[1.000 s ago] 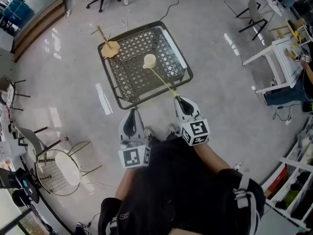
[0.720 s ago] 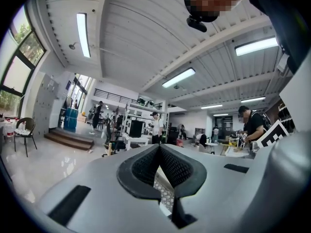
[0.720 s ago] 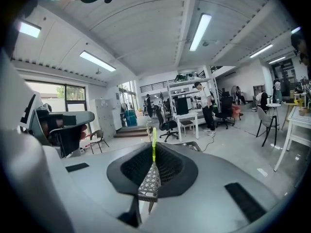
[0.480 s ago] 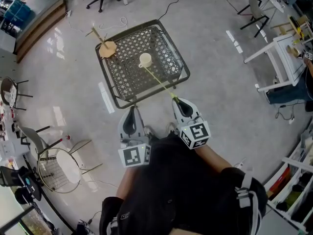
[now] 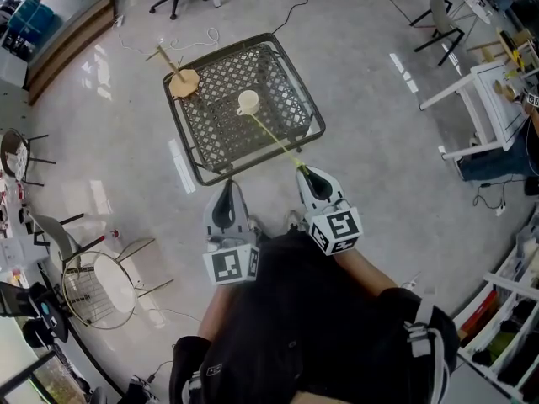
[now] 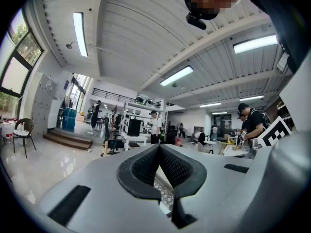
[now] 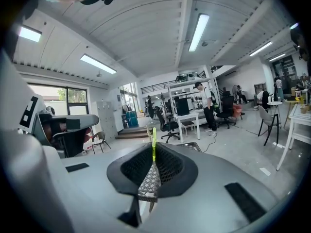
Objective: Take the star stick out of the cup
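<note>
Star stick [image 5: 274,140] | pinched in right gripper [image 5: 301,170] fingers, reaching ahead to the cup [image 5: 248,102] on the mesh worktop [image 5: 217,137] | hardly shifted this last second, far end still at the cup, so not yet out | left gripper [image 5: 226,191] fingers together, empty

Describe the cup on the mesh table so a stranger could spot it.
On the grey floor stands a square dark metal mesh table. Near its middle stands a cream cup. Unlike the tan wooden disc at the table's corner, it has a thin yellow-green stick running to the right gripper.
</note>
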The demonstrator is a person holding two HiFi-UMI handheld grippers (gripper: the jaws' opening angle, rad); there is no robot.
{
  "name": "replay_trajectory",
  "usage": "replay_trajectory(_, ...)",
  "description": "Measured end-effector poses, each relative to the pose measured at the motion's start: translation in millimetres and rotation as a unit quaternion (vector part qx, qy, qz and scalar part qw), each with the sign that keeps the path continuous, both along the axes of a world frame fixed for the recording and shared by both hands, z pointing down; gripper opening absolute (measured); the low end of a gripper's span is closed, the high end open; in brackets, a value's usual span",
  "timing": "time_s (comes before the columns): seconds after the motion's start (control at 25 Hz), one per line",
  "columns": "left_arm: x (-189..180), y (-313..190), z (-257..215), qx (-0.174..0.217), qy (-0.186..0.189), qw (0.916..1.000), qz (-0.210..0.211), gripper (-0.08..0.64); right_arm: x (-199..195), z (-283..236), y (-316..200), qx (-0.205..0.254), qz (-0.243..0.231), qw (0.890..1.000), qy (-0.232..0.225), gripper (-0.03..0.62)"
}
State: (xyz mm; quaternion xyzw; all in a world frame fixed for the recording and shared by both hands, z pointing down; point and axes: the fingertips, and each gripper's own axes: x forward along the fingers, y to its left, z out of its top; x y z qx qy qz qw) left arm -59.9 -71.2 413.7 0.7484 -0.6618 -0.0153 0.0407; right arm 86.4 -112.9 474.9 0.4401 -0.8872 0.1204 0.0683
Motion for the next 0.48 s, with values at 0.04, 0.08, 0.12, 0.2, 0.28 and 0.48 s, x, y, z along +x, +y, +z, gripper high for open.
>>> replay_trajectory(0.04,0.3,-0.3,-0.2,0.0,0.0,1.0,0.0,0.015,0.3,0.2,-0.3,0.0,0.0,1.0,0.0,0.021)
replay_trajectory(0.08,0.1,-0.4,-0.5,0.0,0.0,1.0,-0.001,0.015,0.2,0.4,-0.5,-0.001,-0.001,1.0,0.0,0.02)
replay_trajectory(0.12,-0.5,-0.1,-0.6,0.0,-0.001,1.0,-0.002,0.015,-0.2,0.4,-0.5,-0.001,-0.002,1.0,0.001,0.02)
replay_trajectory(0.2,-1.5,0.7,-0.2,-0.001,0.0,1.0,-0.003,0.015,-0.7,0.5,-0.4,-0.001,-0.002,1.0,0.001,0.021)
replay_trajectory(0.28,-1.1,1.1,0.8,-0.001,0.0,1.0,-0.004,0.015,-0.1,0.7,-0.4,-0.001,-0.002,1.0,0.0,0.021)
replay_trajectory(0.48,0.9,-0.1,2.2,-0.004,0.0,1.0,-0.002,0.015,1.3,1.1,-0.6,0.0,-0.002,1.0,0.0,0.02)
